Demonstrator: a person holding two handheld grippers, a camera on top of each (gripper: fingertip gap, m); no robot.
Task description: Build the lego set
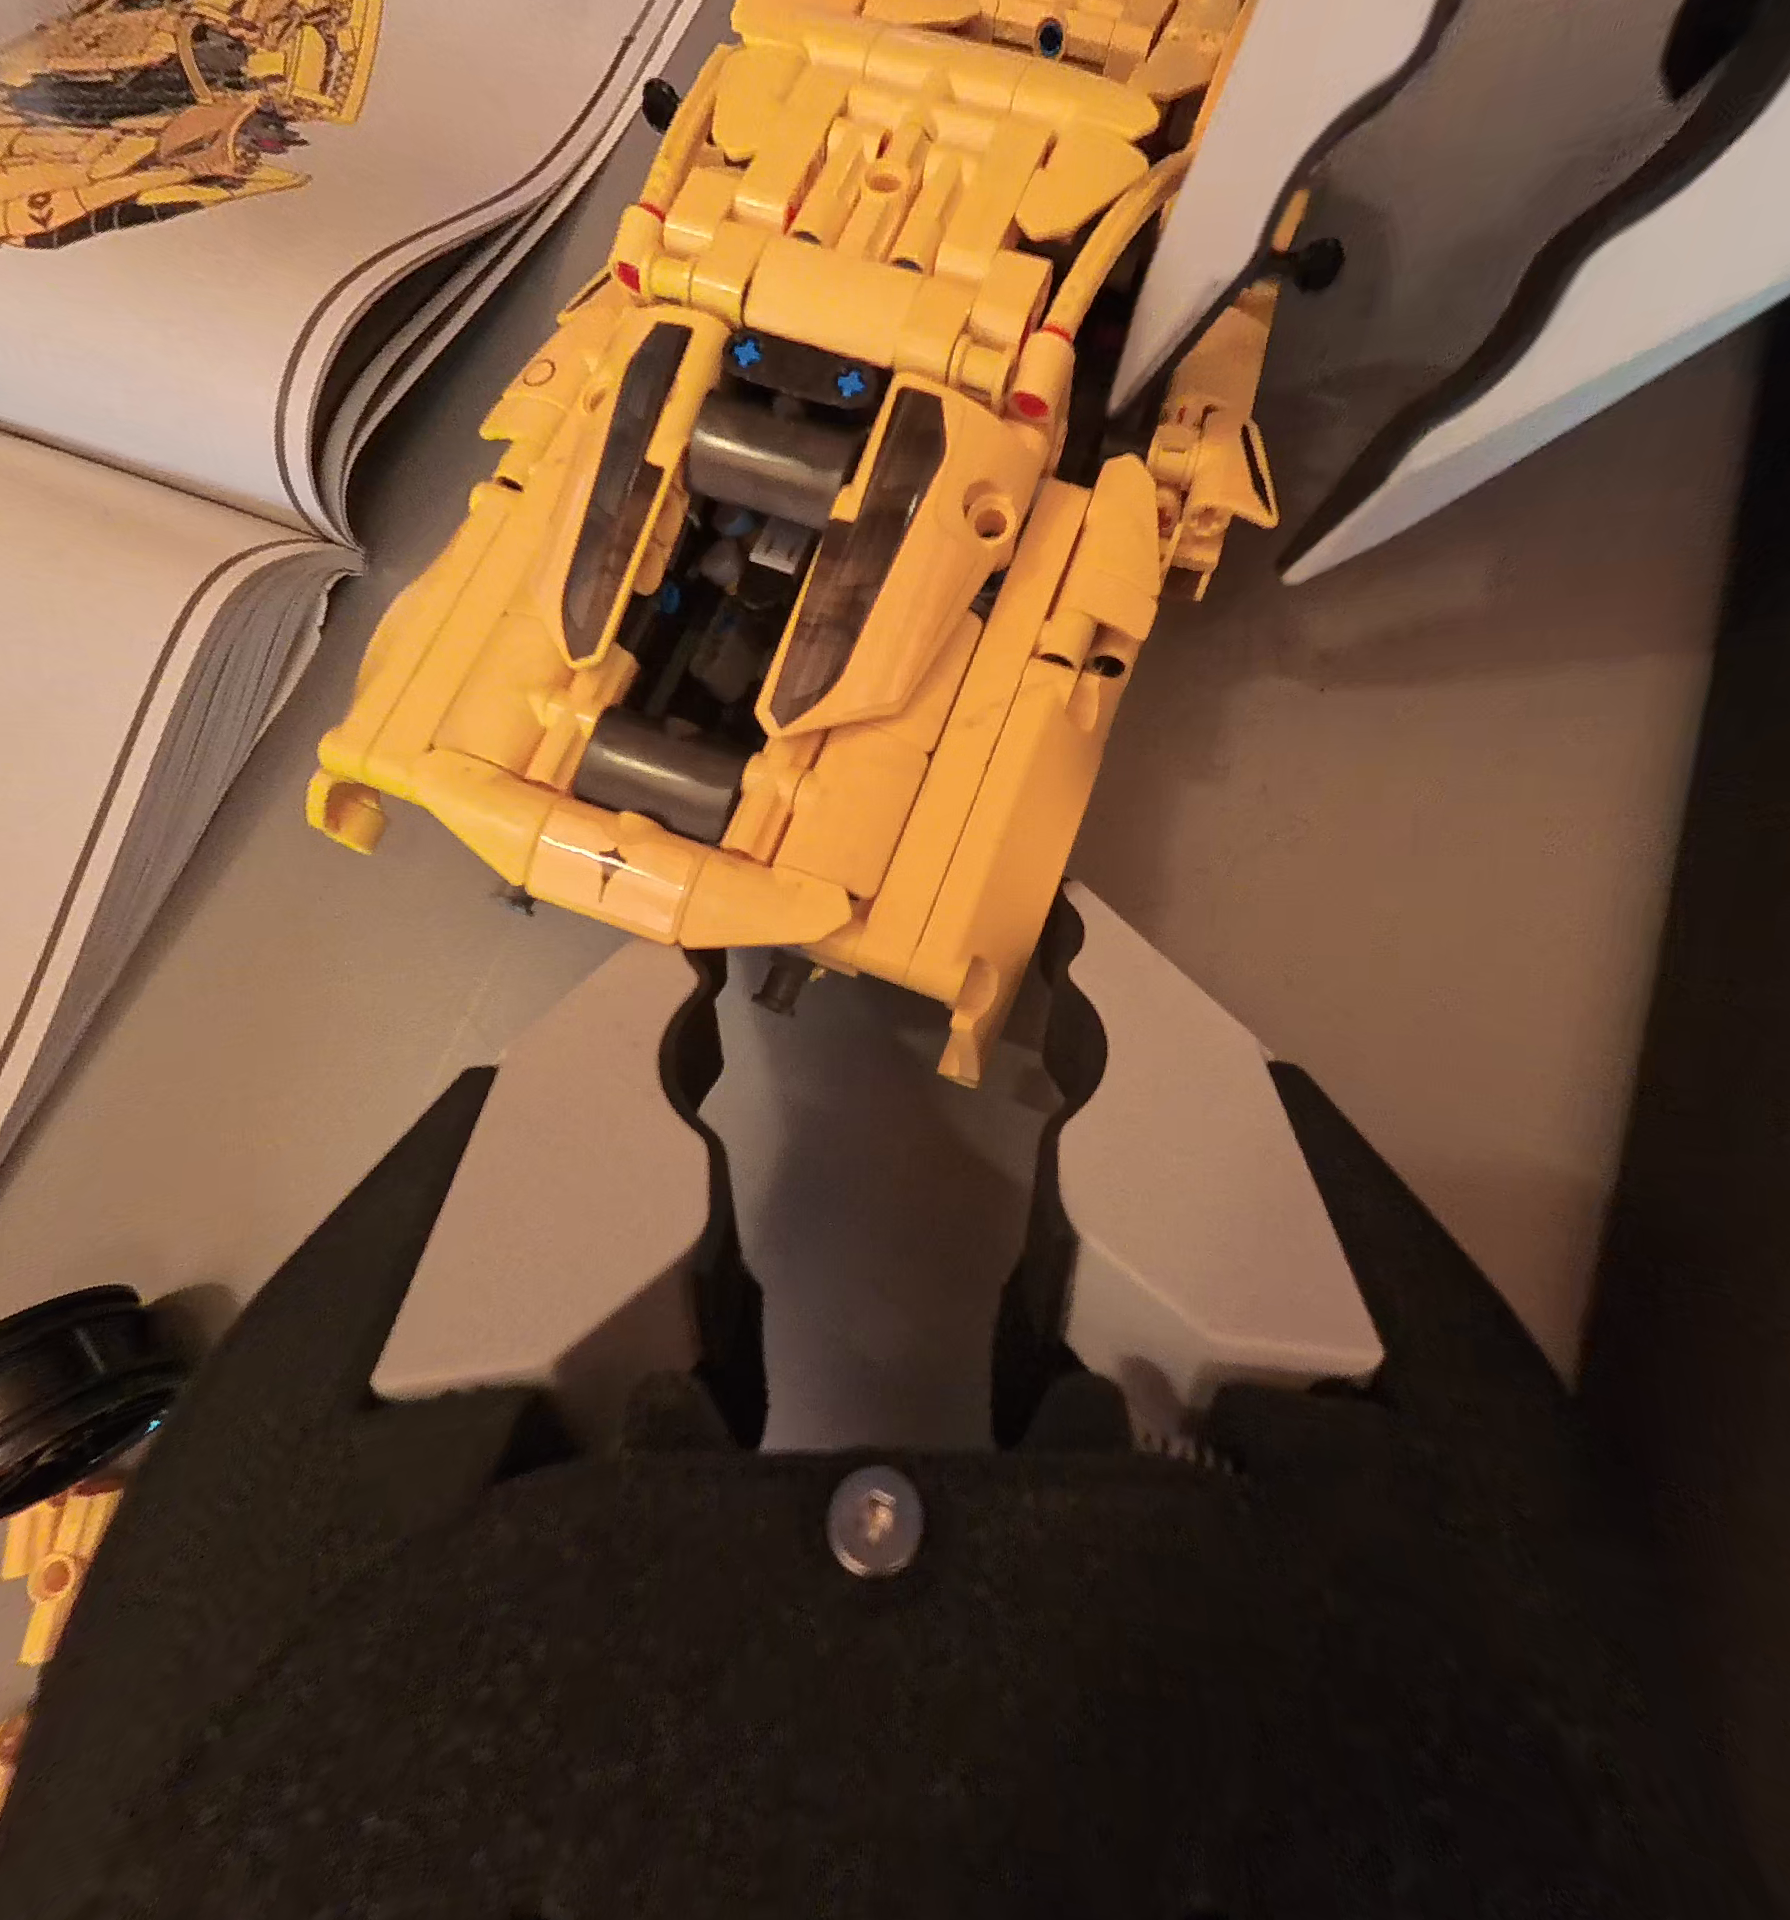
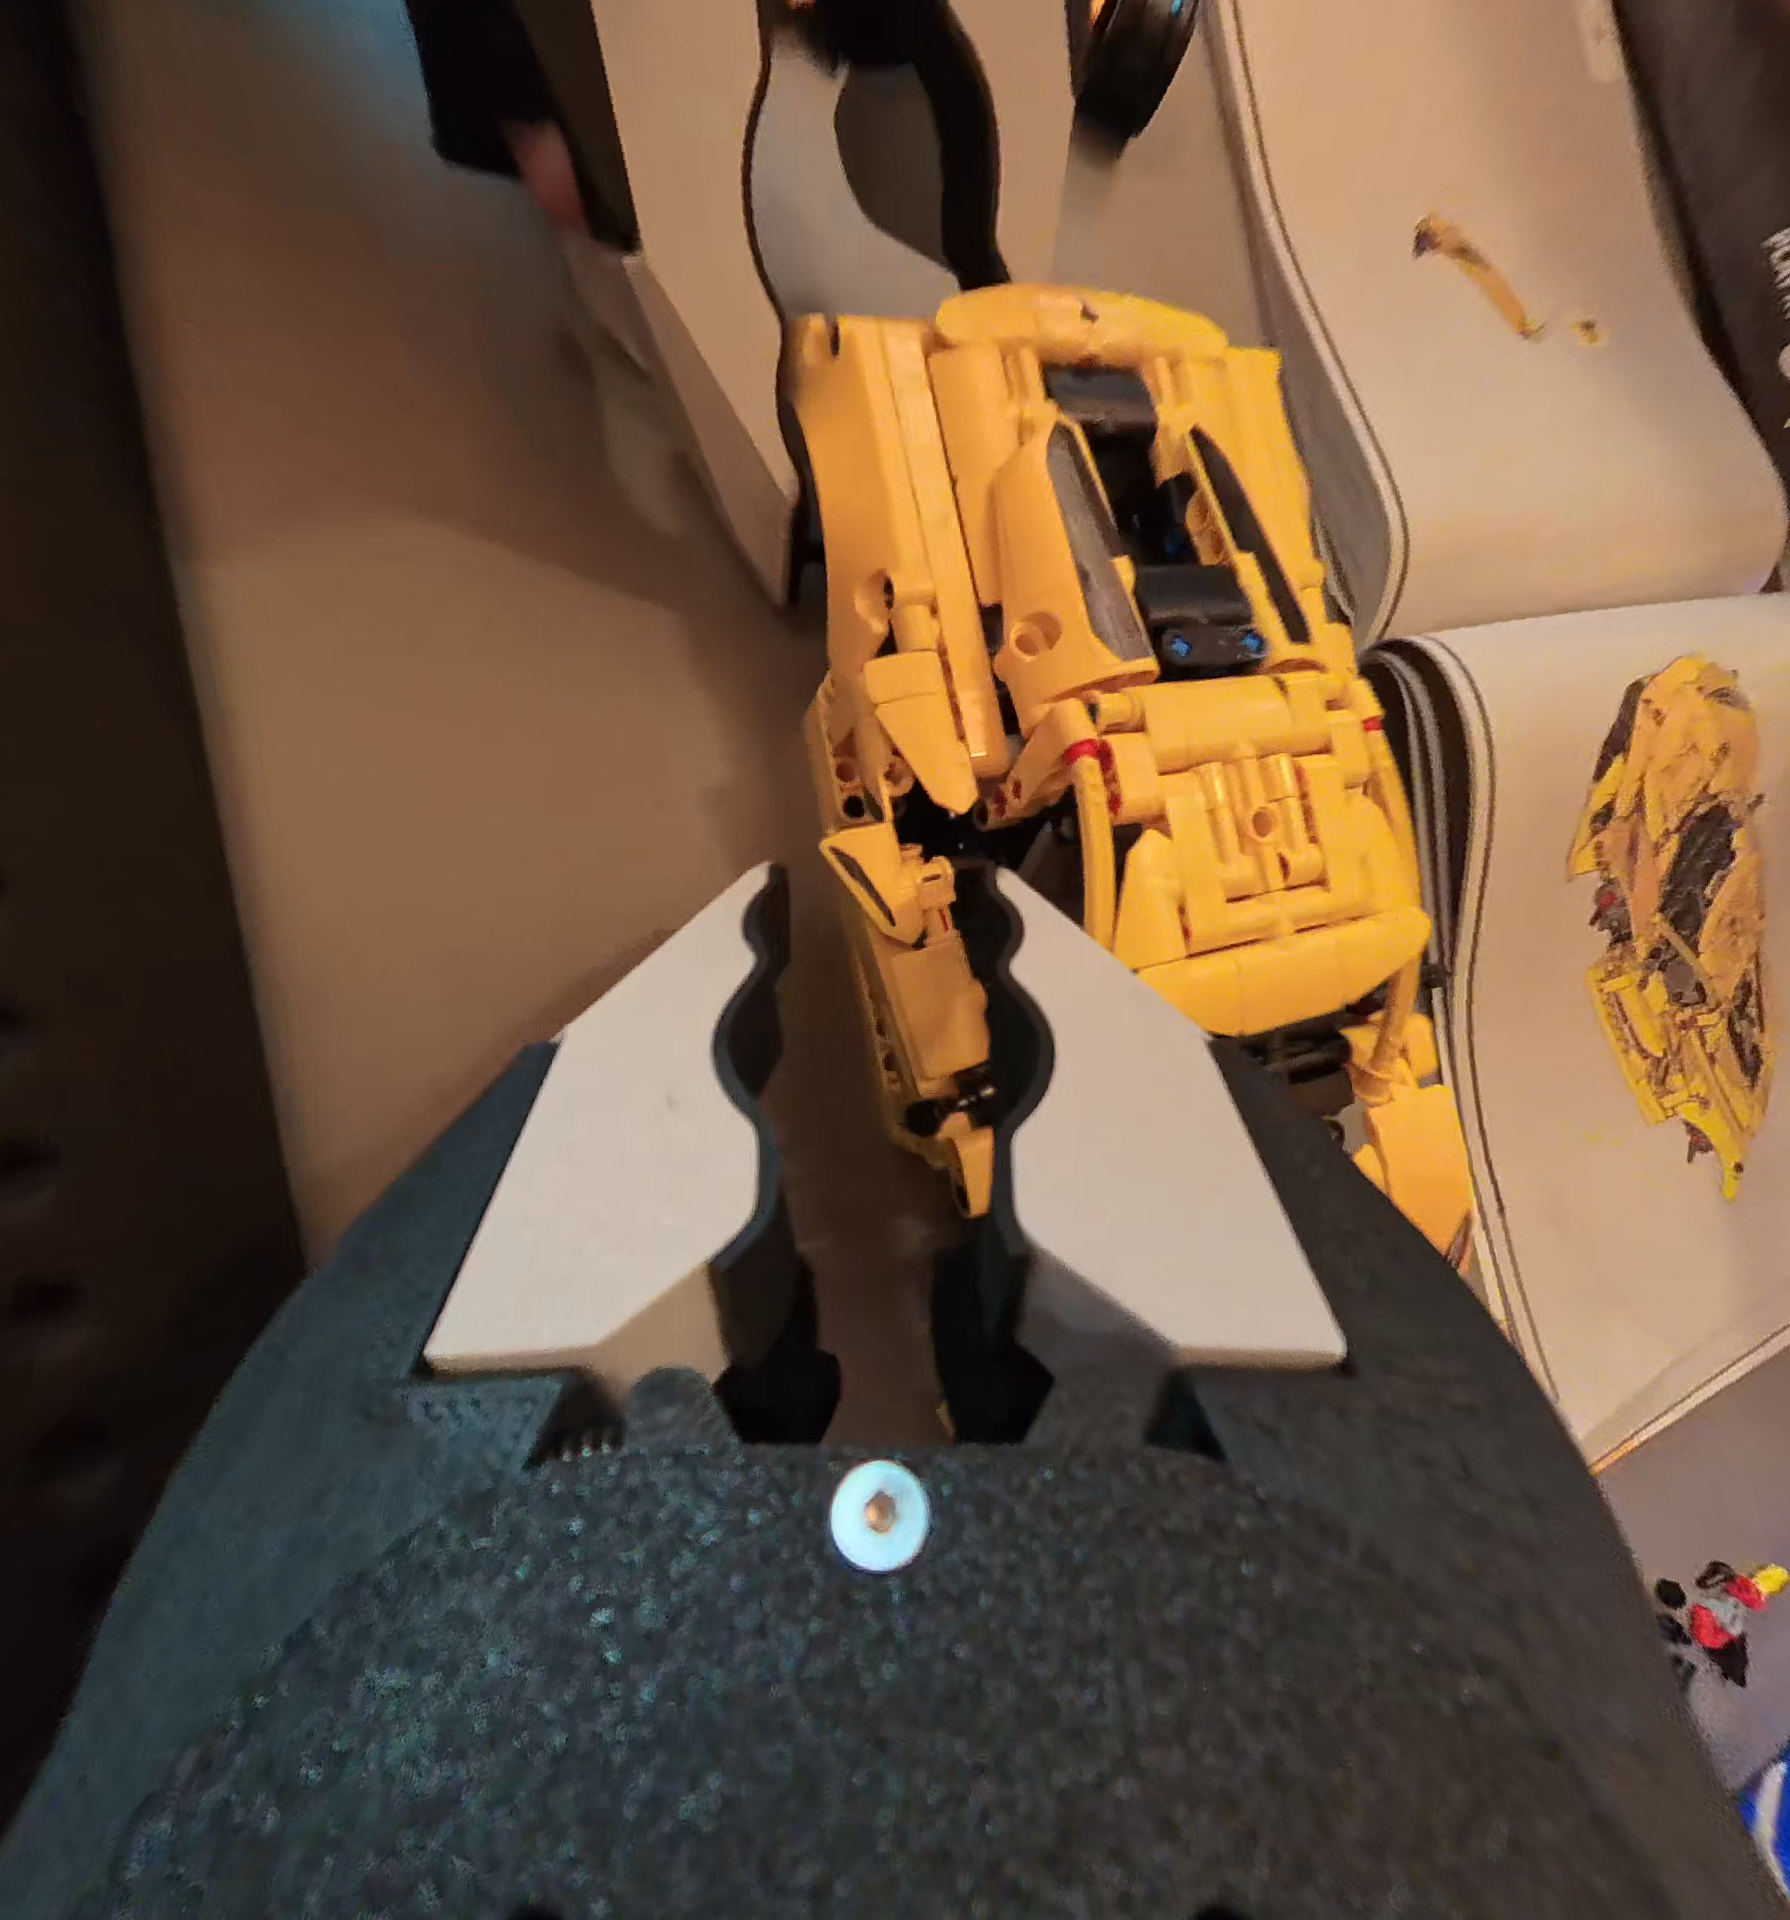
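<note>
I see the yellow Lego car [image 1: 766, 582] lying on the grey table [image 1: 1390, 831], just beside the open instruction booklet [image 1: 143, 436]. In the left wrist view its long axis runs up the frame, tilted slightly to the right, with the near end against my left gripper [image 1: 875, 966] and the far end reaching toward my right gripper [image 1: 1234, 260]. My left jaws are spread; the right fingertip [image 1: 1088, 935] touches the car's near corner, but I cannot tell whether they grip it. In the right wrist view my right gripper [image 2: 886, 904] has its jaws spread around a narrow yellow side section [image 2: 922, 997] of the car, whether it is clamped I cannot tell. A loose black wheel [image 1: 29, 1403] sits on the table at the left gripper's left.
</note>
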